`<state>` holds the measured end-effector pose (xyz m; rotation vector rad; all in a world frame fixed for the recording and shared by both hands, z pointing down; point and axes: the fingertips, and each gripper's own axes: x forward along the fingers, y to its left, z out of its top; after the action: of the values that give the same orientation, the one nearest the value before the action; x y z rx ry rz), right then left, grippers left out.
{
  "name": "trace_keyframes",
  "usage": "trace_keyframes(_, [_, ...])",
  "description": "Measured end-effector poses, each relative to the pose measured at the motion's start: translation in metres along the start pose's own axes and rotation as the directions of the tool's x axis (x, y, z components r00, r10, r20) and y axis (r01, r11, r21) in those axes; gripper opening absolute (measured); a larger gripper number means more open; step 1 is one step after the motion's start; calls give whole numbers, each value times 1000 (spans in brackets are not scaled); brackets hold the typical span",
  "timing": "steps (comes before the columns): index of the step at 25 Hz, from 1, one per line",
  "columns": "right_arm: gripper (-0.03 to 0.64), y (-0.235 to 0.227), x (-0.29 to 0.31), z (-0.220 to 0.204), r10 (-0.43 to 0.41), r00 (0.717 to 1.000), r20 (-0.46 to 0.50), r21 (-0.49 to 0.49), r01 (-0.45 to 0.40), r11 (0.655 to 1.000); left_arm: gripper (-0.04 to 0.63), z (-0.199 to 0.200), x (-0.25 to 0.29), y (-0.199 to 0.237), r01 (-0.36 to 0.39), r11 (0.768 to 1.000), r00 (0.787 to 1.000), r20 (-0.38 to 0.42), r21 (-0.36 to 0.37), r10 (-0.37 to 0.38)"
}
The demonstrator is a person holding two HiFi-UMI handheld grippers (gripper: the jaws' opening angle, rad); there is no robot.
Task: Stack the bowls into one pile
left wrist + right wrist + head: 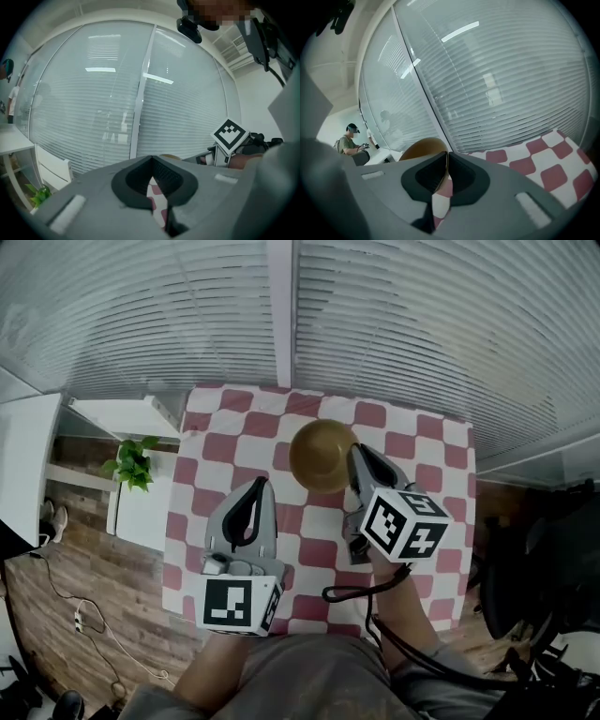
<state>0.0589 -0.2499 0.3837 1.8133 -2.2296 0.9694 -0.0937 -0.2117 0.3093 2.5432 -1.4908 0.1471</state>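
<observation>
The right gripper [356, 454] is clamped on the rim of a brown bowl [319, 454], holding it over the far middle of the checkered tablecloth [412, 442]. The left gripper [261, 484], nearer the person, has its fingers closed on nothing.

Soft even light from blinds [394, 324]; lamp reflections [101, 70] in gripper views; heavy fisheye, black corners
</observation>
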Motion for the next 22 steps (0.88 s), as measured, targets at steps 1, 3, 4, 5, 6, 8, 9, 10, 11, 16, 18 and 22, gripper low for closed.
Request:
trace_keyframes(1, [44, -5, -8, 1, -6, 1000, 7, 2, 6, 1000, 0, 2, -2, -9, 11, 1000, 1000, 3, 5, -11])
trace_keyframes(3, [44, -15, -25, 3, -21, 1000, 21, 10, 21, 1000, 0, 3, -5, -26, 36, 999, 999, 9, 15, -36])
trace_keyframes(4, [44, -21, -33, 3, -31, 999, 28, 14, 30, 999, 0, 3, -6, -34, 49, 999, 999, 11, 19, -49])
trace_keyframes(5, [44, -27, -41, 3, -42, 998, 36, 18, 41, 999, 0, 4, -6, -42, 61, 998, 998, 14, 22, -62])
trace_keyframes(6, [44, -33, -49, 3, -53, 998, 44, 21, 52, 998, 0, 3, -7, -50, 73, 997, 997, 16, 25, -73])
trace_keyframes(8, [44, -47, -66, 1, -76, 996, 55, 29, 74, 997, 0, 1, -8, -66, 94, 995, 995, 18, 29, -94])
trace_keyframes(9, [44, -55, -74, -2, -89, 994, 57, 35, 87, 996, 0, -1, -9, -75, 106, 994, 994, 17, 30, -107])
trace_keyframes(10, [44, -64, -83, -5, -103, 993, 57, 41, 101, 994, 0, -3, -9, -84, 121, 992, 993, 14, 30, -121])
trace_keyframes(11, [44, -72, -91, -9, -118, 991, 56, 48, 115, 992, 0, -5, -10, -94, 136, 990, 991, 11, 30, -136])
trace_keyframes(16, [44, -105, -122, -27, -176, 983, 42, 71, 173, 982, 0, -13, -9, -133, 199, 979, 980, -2, 33, -199])
trace_keyframes(18, [44, -115, -128, -36, -194, 981, 26, 77, 192, 978, 0, -17, -8, -143, 212, 977, 977, -13, 33, -212])
trace_keyframes(22, [44, -133, -130, -55, -217, 976, -13, 79, 217, 973, 0, -30, -3, -155, 224, 974, 974, -38, 31, -223])
